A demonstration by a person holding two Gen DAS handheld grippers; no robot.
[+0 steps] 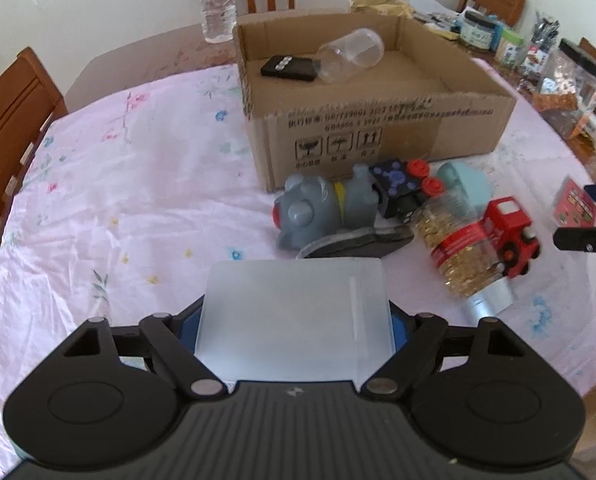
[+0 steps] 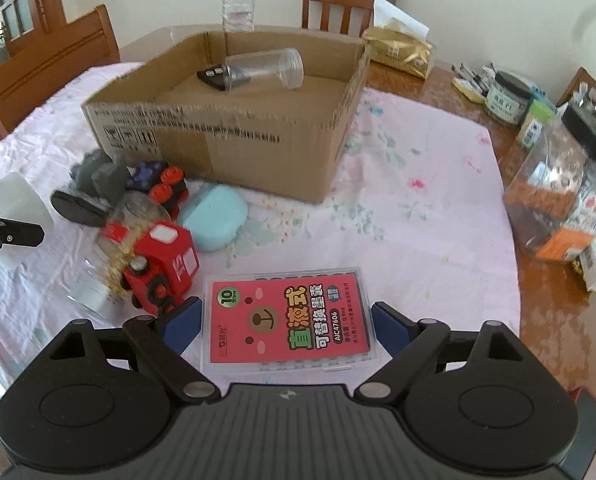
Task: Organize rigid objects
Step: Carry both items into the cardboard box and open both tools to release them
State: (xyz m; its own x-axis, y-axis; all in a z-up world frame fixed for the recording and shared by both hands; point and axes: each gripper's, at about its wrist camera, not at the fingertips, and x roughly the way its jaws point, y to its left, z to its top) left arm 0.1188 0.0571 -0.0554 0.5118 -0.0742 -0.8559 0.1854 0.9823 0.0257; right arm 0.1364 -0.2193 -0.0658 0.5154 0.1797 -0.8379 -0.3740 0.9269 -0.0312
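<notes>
Cardboard box (image 1: 378,128) holds clear jar (image 1: 352,54) (lying) and black case (image 1: 287,68).

1. My left claw (image 1: 293,316) tilts steeply downward, its blue pads pressed on both sides of a frosted white plastic box (image 1: 293,312).
2. My right claw (image 2: 285,320) tilts downward just as steeply, its blue pads (image 2: 183,318) closed against the long edges of a clear case with a red label (image 2: 287,320).
3. Both claws are held above the bench (image 2: 418,216).
</notes>
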